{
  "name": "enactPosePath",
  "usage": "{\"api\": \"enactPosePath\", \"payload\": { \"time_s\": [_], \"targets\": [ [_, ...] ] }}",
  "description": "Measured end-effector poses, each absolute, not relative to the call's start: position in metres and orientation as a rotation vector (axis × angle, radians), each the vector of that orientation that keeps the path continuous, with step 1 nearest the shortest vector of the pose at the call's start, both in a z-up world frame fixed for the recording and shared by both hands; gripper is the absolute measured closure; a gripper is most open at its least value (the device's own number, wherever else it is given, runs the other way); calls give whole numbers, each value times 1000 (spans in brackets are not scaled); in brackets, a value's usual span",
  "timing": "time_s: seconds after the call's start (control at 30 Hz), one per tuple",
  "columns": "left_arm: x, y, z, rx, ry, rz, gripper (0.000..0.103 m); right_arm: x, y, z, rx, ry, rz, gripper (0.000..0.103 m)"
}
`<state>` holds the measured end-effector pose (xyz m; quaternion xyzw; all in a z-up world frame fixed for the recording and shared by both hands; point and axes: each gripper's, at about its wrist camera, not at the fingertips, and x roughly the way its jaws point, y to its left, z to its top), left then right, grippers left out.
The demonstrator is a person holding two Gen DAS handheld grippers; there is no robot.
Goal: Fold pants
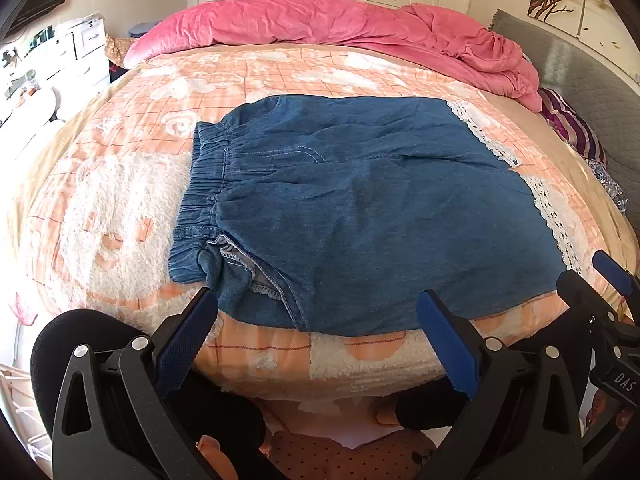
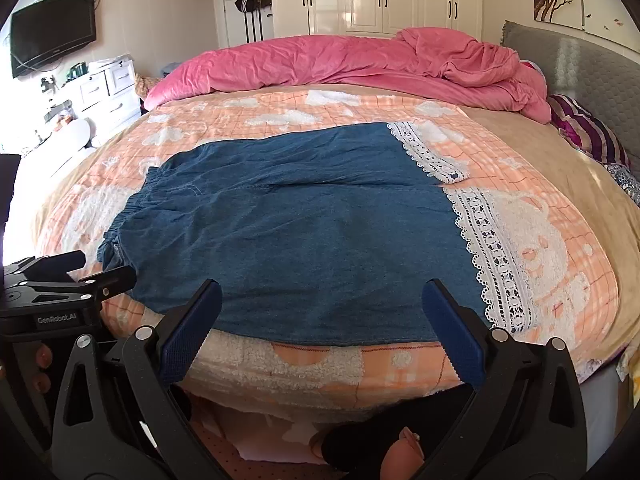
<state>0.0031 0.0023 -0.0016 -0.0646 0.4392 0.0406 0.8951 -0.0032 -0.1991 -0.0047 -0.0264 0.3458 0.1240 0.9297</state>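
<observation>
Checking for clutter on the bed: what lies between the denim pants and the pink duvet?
Only bare peach patterned blanket between the pants and the pink duvet; the right wrist view shows it best.

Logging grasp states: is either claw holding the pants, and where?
Nothing is held. The left claw and right claw are open, near the pants.
</observation>
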Motion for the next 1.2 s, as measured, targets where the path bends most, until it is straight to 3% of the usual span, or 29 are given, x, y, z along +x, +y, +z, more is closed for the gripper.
{"api": "enactPosePath", "payload": {
  "time_s": [1.2],
  "targets": [
    [1,5,0,-139,890,89,4,-4,-198,-5,-54,705,247,8]
  ]
}}
